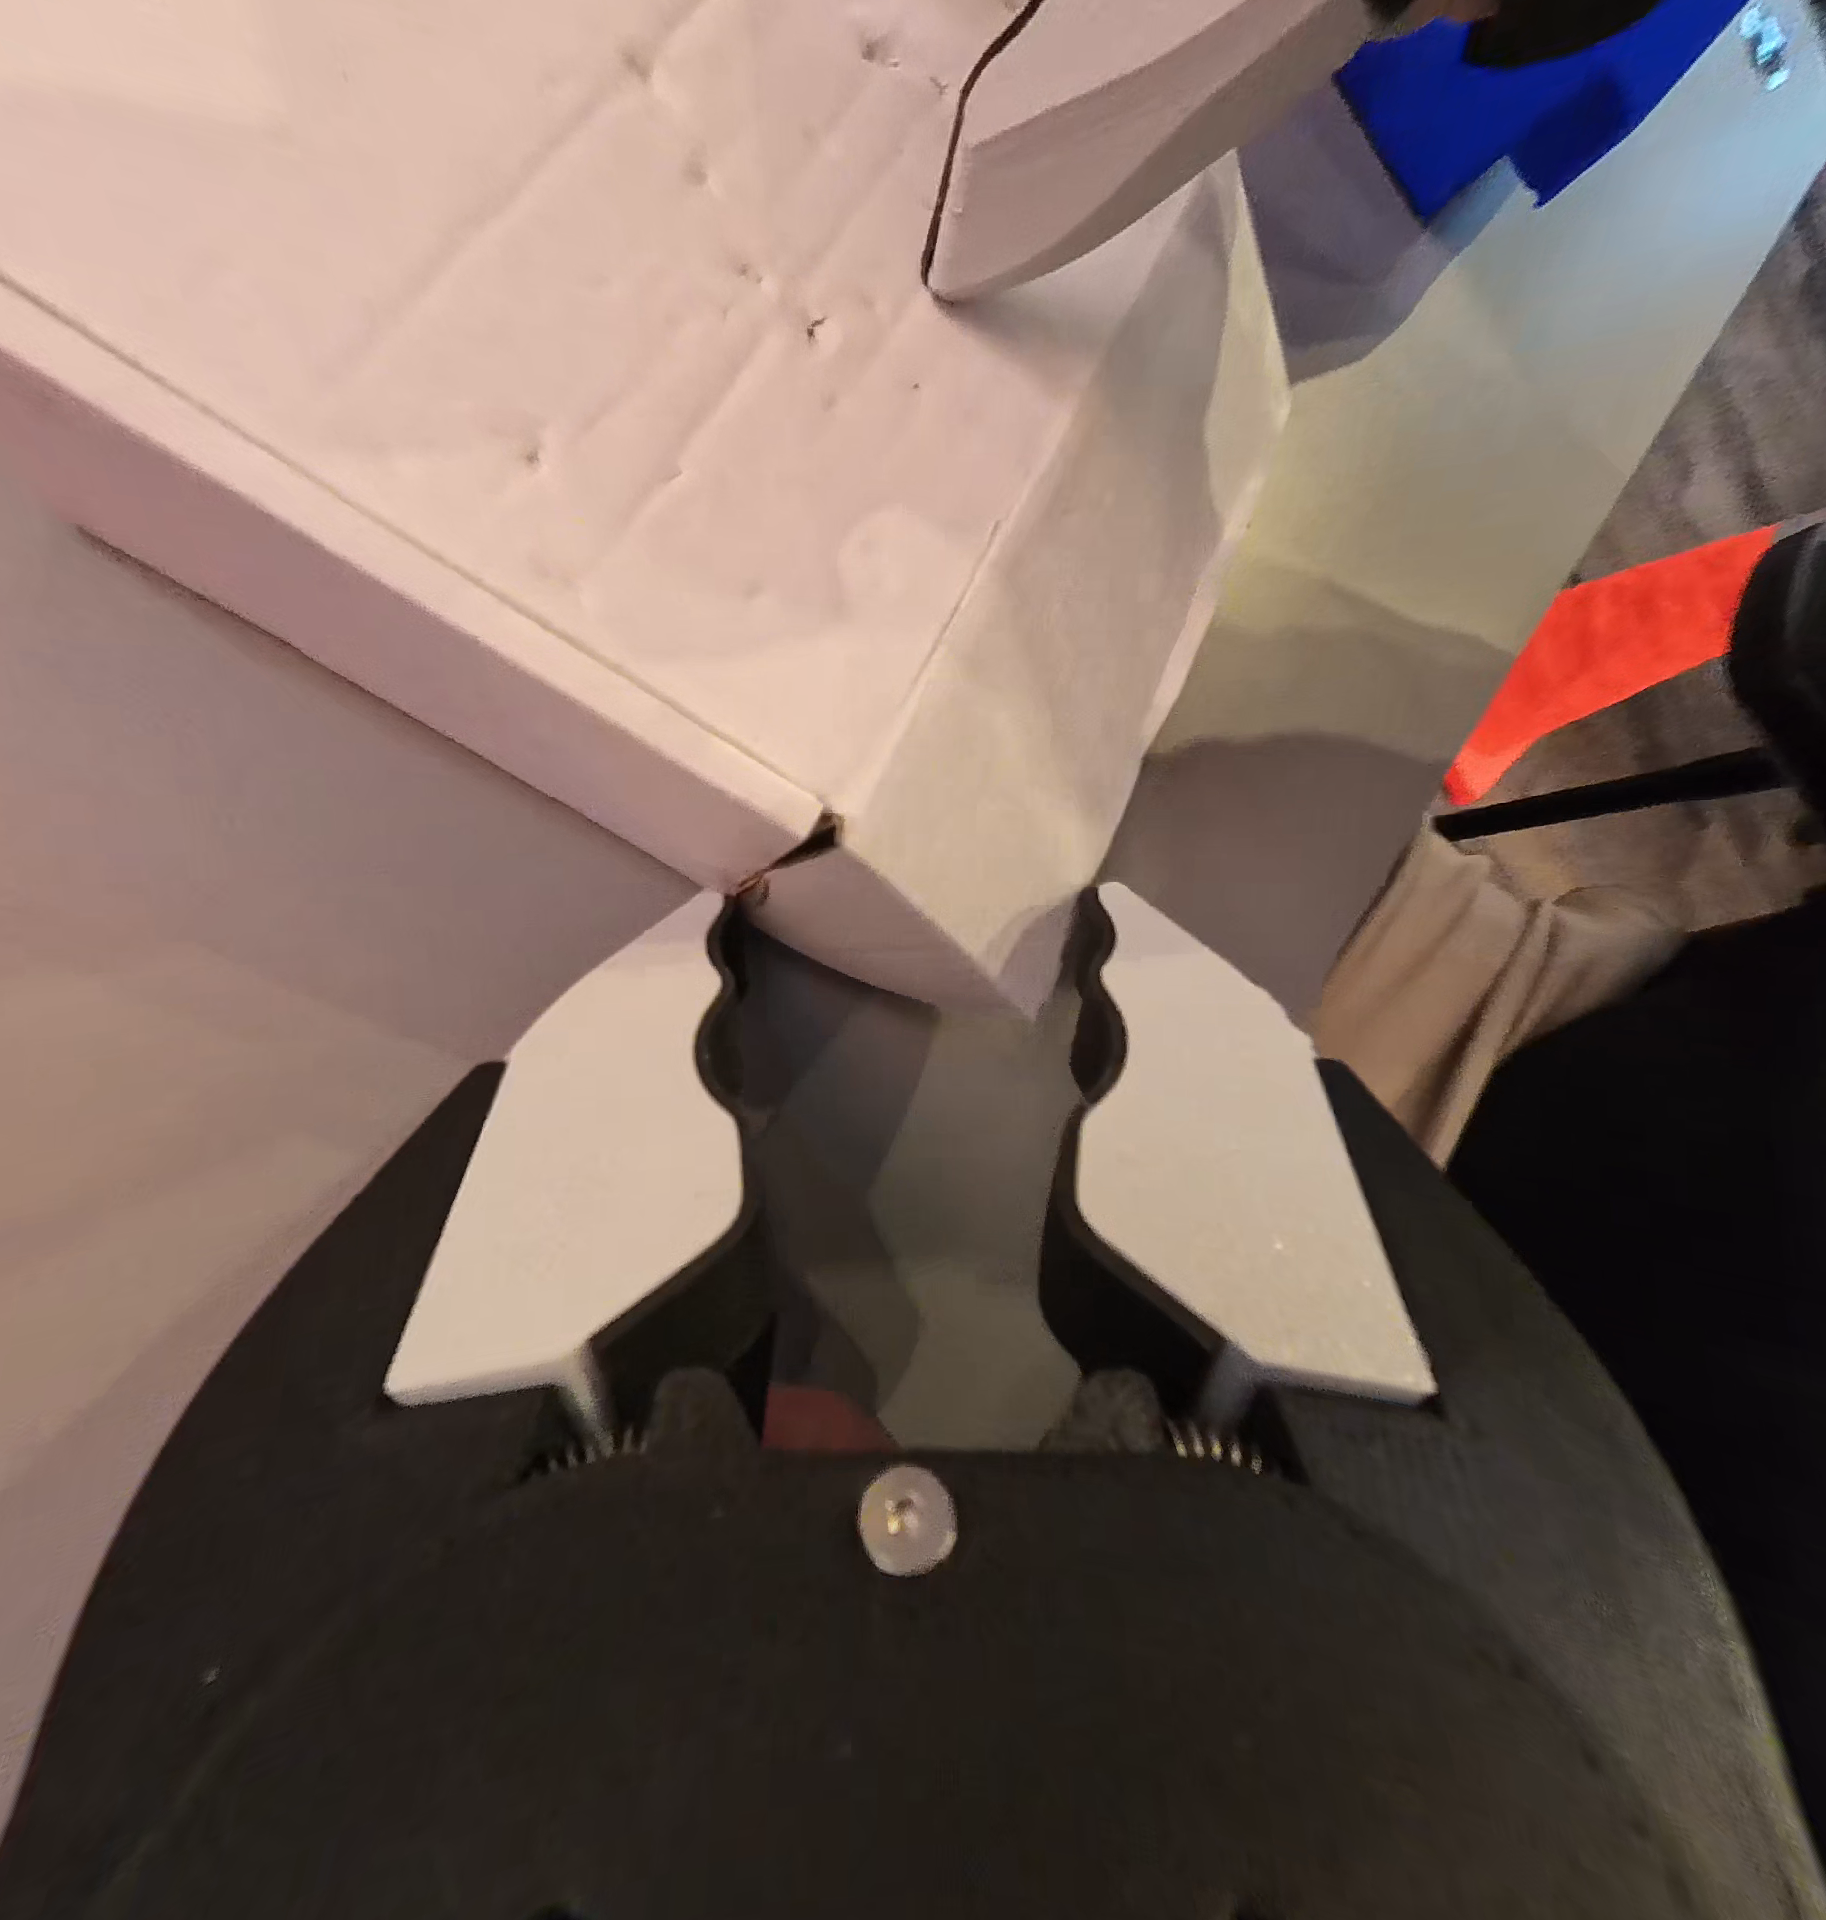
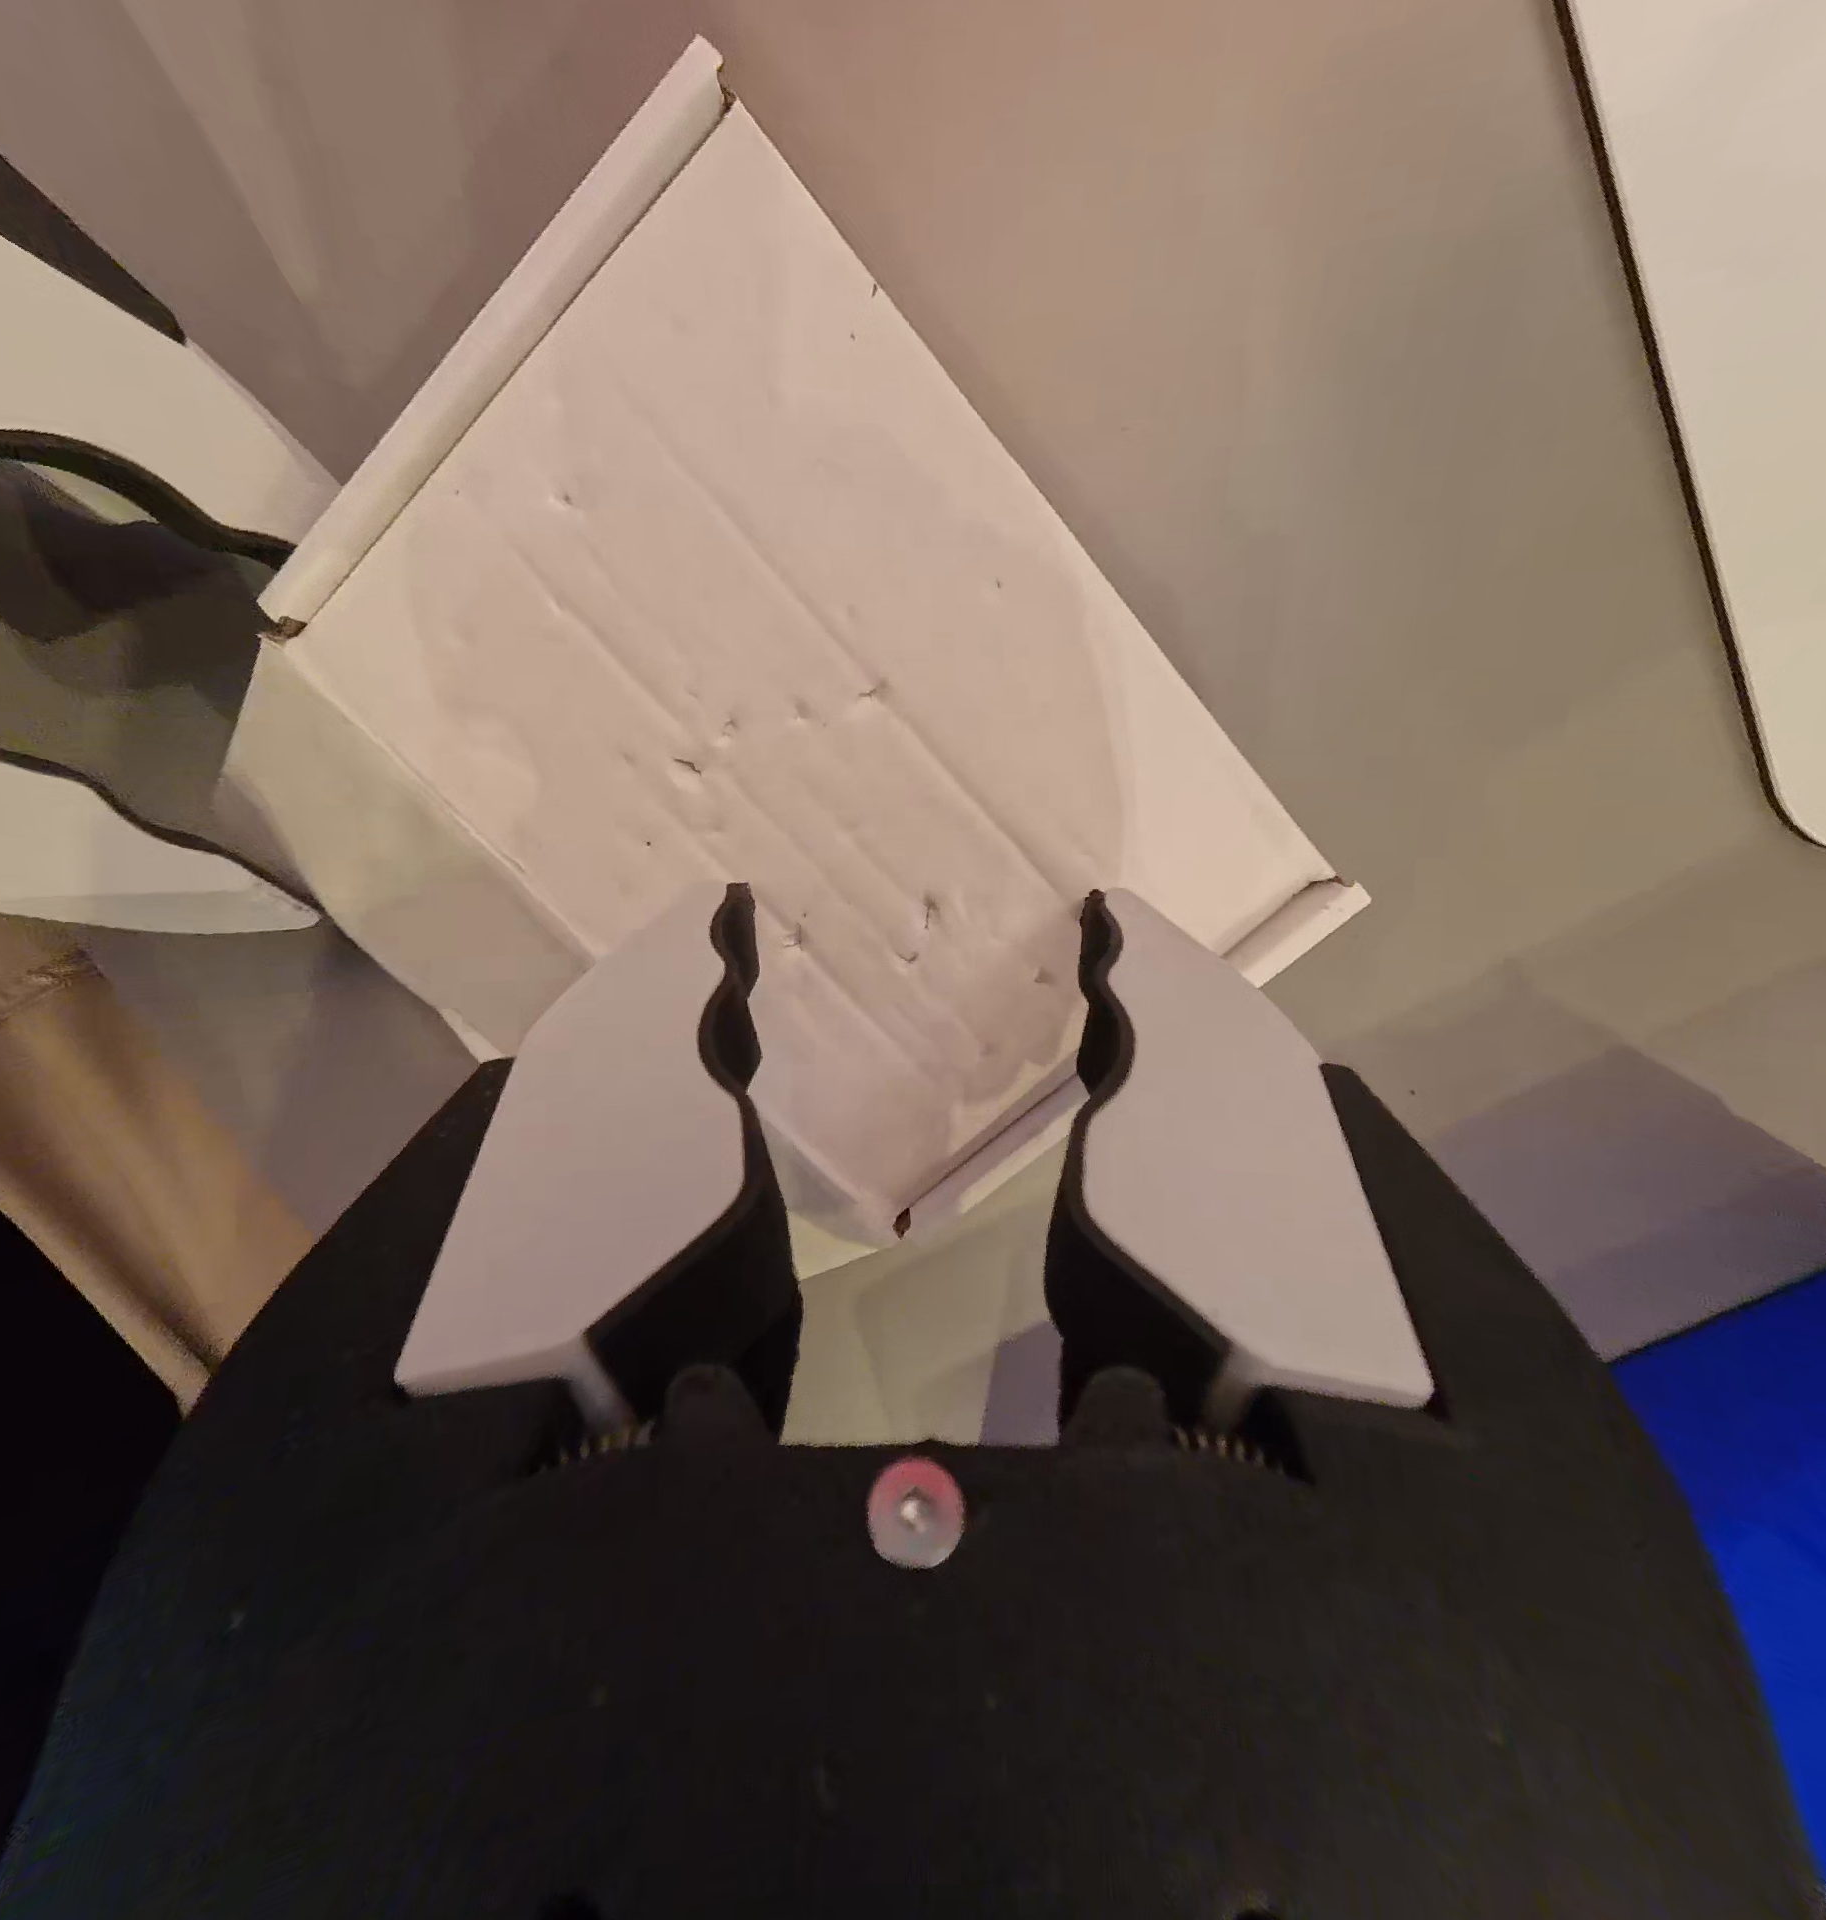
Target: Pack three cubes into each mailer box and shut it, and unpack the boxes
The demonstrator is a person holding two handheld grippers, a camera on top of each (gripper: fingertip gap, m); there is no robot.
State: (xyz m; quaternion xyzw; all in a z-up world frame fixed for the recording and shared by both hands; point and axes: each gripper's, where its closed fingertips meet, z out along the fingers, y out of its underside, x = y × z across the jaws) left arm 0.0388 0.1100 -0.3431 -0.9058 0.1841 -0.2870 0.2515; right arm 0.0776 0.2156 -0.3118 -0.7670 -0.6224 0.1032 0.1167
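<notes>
A white mailer box [image 1: 576, 364] lies closed on the table, its lid dented and creased. My left gripper [image 1: 909, 914] is open, its jaws flanking the box's near corner at side-wall height. My right gripper [image 2: 914, 904] is open and empty just above the lid of the box [image 2: 784, 623], near its closest corner. One finger of the right gripper shows over the lid in the left wrist view [image 1: 1096, 135]. A finger of the left gripper shows at the box's left corner in the right wrist view [image 2: 109, 364]. No cubes are in view.
The pale table [image 2: 1304, 416] surrounds the box. A white flat object with a dark edge [image 2: 1771, 364] lies at the far right. A blue item [image 2: 1771, 1507] sits near the right gripper and shows in the left wrist view [image 1: 1511, 94]. Carpet with red tape [image 1: 1615, 655] lies beyond the table's edge. To the blue item [image 2: 1771, 1507]: right tips about 20 cm, left tips about 35 cm.
</notes>
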